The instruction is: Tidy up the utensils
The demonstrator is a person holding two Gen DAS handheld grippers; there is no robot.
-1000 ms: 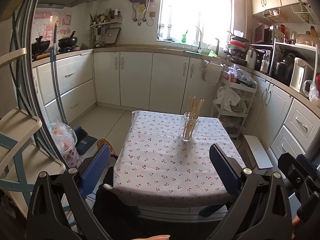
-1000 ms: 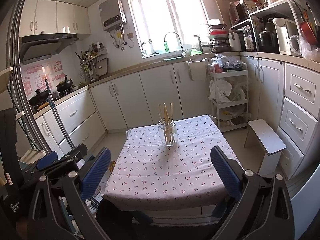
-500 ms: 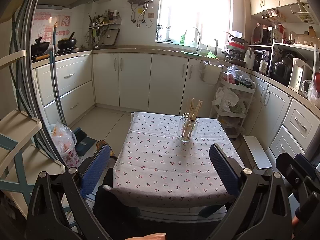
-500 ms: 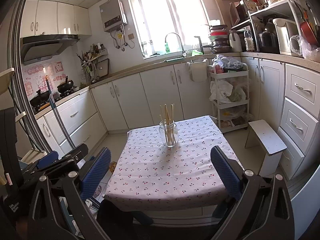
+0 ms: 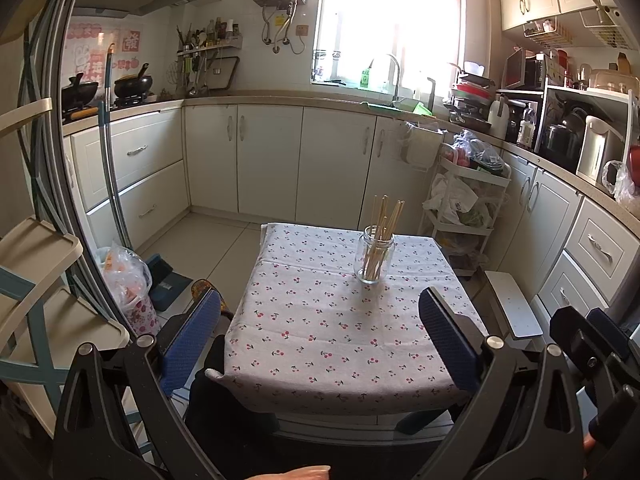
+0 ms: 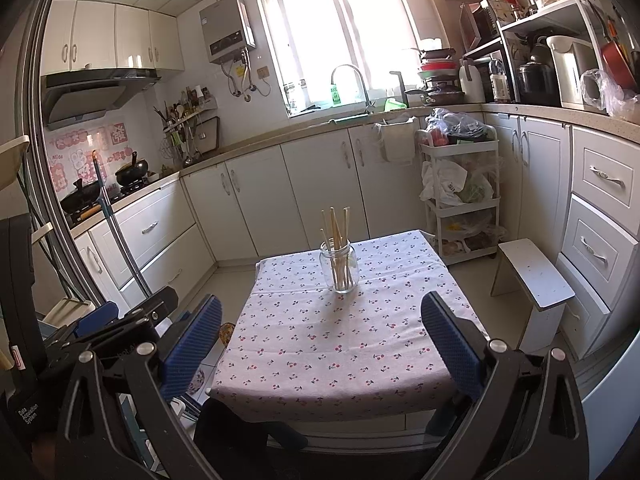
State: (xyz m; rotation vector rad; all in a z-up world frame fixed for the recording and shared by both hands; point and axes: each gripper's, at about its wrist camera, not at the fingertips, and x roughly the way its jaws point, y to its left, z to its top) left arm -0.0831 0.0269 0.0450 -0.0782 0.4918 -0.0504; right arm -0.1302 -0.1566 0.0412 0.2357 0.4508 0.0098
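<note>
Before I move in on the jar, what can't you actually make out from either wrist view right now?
- Chopsticks: exact count unclear in both views; they overlap inside the glass jar.
- Table near edge, legs: hidden by cloth and the left gripper.
- Right gripper: only fingers show; its handle is cut off.

Chopsticks [image 5: 382, 222] upright in glass jar [image 5: 374, 260] on cherry-print tablecloth [image 5: 320, 332], beyond wide-spread left tool [image 5: 320, 328].

chopsticks [image 6: 335, 240] upright in jar [image 6: 339, 266] on table [image 6: 340, 344], stool [image 6: 534, 276] to its right, cabinets [image 6: 312, 188] behind
</note>
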